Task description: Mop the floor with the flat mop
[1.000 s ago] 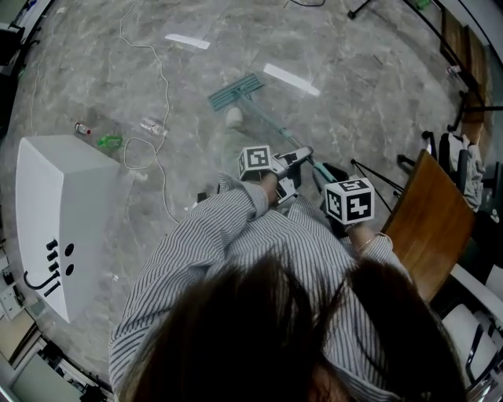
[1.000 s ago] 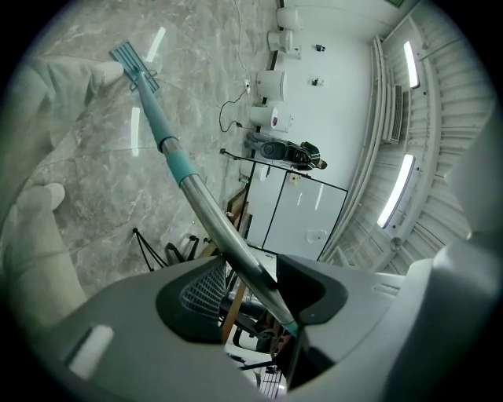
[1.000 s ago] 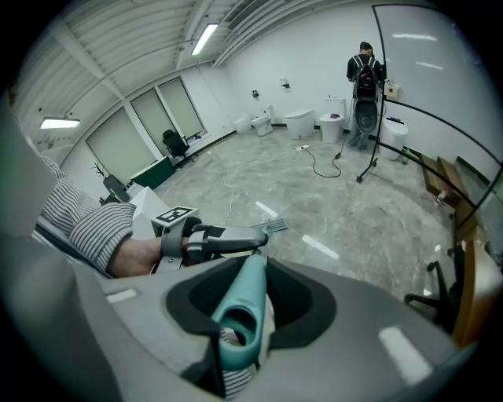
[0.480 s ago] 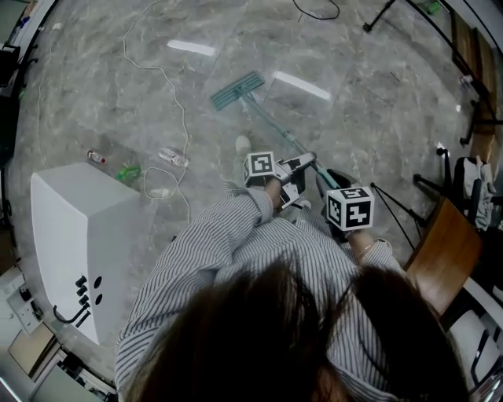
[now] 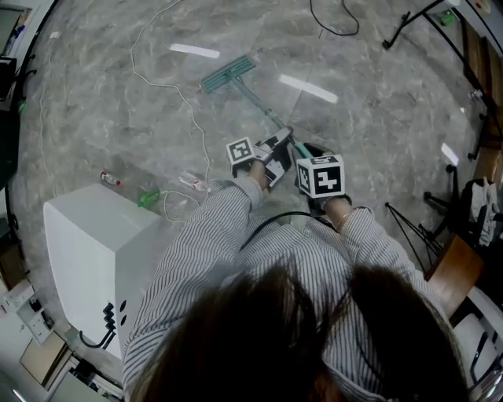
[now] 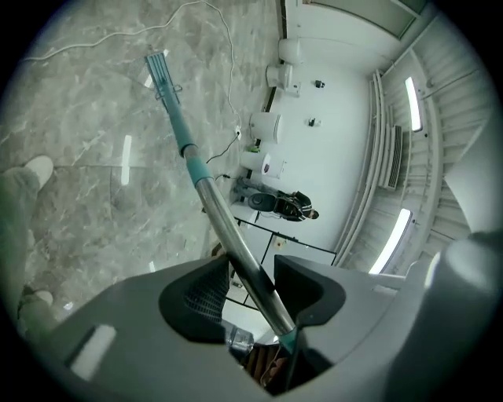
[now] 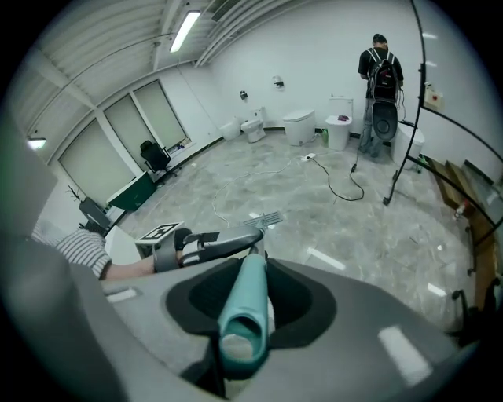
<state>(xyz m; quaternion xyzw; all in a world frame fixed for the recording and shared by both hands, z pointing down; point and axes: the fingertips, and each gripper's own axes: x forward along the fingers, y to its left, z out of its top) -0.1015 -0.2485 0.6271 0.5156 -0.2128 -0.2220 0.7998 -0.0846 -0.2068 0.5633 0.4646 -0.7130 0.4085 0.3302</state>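
The flat mop's teal head (image 5: 229, 74) lies flat on the grey marble floor ahead of me. Its handle (image 5: 267, 118) slants back to both grippers. My left gripper (image 5: 280, 143) is shut on the metal part of the handle (image 6: 228, 228), lower down the shaft. The mop head (image 6: 161, 72) shows far along the handle in the left gripper view. My right gripper (image 5: 308, 155) is shut on the teal top end of the handle (image 7: 245, 310), just behind the left gripper (image 7: 206, 243). Beyond it the mop head (image 7: 264, 220) rests on the floor.
A white cabinet (image 5: 90, 243) stands at my left. A white cable (image 5: 161, 78) and small bottles (image 5: 111, 179) lie on the floor beside it. A black cable (image 5: 338, 27) and a stand's legs (image 5: 409, 20) are far ahead on the right. A wooden chair (image 5: 449, 275) is at the right. A person (image 7: 381, 71) stands by the far wall.
The mop head has slid away and leftward over the floor. Both grippers moved left and forward with the handle, still shut on it. The cabinet and chair shifted as I stepped.
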